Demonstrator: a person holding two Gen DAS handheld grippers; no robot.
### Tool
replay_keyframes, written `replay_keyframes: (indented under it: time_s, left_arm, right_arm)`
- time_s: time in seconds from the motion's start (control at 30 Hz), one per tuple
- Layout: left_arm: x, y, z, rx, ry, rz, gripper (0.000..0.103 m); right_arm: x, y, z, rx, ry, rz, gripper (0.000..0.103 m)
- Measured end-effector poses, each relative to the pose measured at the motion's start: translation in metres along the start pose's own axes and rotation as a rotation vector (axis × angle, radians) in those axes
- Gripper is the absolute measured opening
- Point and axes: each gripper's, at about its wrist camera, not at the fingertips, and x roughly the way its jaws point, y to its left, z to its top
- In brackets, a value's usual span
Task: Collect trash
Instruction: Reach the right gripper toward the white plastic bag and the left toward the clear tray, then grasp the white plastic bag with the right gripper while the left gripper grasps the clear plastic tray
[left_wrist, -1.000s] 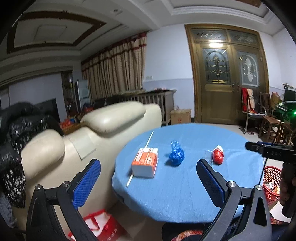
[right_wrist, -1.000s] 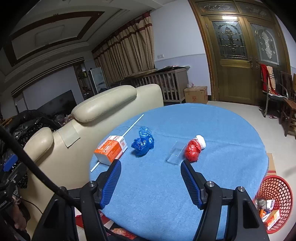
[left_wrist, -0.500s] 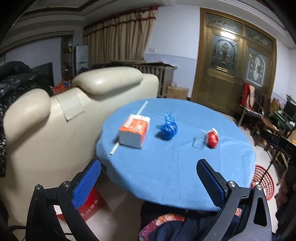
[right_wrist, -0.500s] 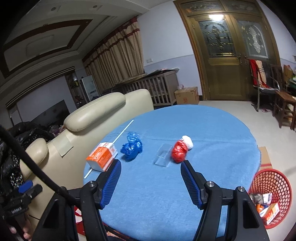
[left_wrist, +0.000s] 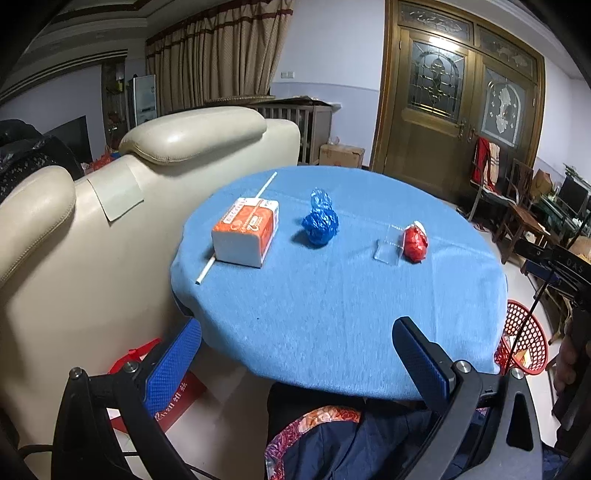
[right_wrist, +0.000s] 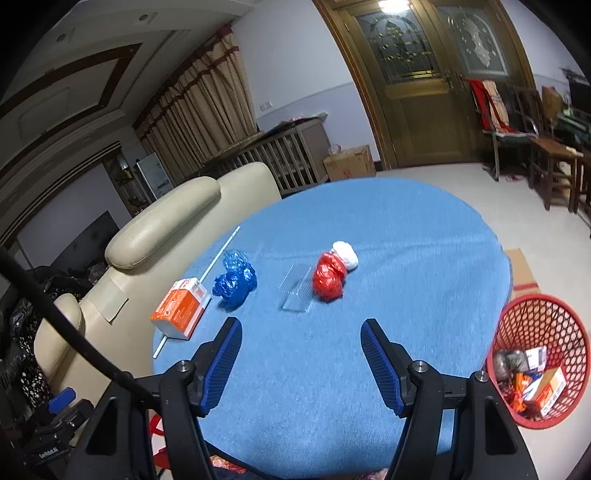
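Both my tongs, left tongs (left_wrist: 295, 354) and right tongs (right_wrist: 301, 354), gape empty; red bag wad (right_wrist: 328, 277) at twelve o'clock, red basket (right_wrist: 535, 413) at three for dropping.

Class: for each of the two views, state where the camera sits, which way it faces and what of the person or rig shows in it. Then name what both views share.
Left wrist: sits on the left tool, looking down across the table from its near edge; its open blue fingers show, plus the right hand.
Right wrist: sits on the right tool, over the table, facing the red bag; its open fingers and a cable show.
Shared: box, blue bag, red bag, basket.
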Motion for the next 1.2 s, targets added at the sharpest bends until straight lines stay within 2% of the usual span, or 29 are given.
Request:
replay_keyframes:
  time_s: [0.2, 0.37, 0.6, 0.8, 1.07, 1.1, 1.13, 1.2]
  left_arm:
    - [0.015, -0.006, -0.008, 0.021, 0.043, -0.017, 0.103]
    - [0.032, -0.008, -0.011, 0.039, 0.088, -0.013, 0.103]
    - [0.068, -0.006, -0.006, 0.019, 0.156, -0.004, 0.103]
    - [0.092, -0.006, -0.004, 0.024, 0.205, 0.017, 0.103]
    - [0.123, -0.012, 0.002, 0.048, 0.259, 0.029, 0.103]
    - [0.126, -0.014, 0.004, 0.053, 0.263, 0.028, 0.103]
    - [0.130, -0.016, 0.007, 0.061, 0.265, 0.028, 0.103]
    - [0.136, -0.022, 0.015, 0.080, 0.256, 0.027, 0.103]
  right_arm:
    - [0.018, -0.014, 0.000, 0.037, 0.043, 0.001, 0.070]
    - [0.059, -0.031, 0.014, 0.072, 0.112, 0.015, 0.067]
    - [0.157, -0.051, 0.062, 0.141, 0.240, 0.045, 0.061]
    - [0.237, -0.065, 0.098, 0.217, 0.303, 0.030, 0.060]
    - [0.313, -0.084, 0.113, 0.279, 0.367, -0.031, 0.060]
    - [0.322, -0.084, 0.111, 0.275, 0.384, -0.049, 0.058]
    - [0.329, -0.085, 0.108, 0.272, 0.406, -0.066, 0.050]
    - [0.338, -0.085, 0.104, 0.259, 0.427, -0.093, 0.043]
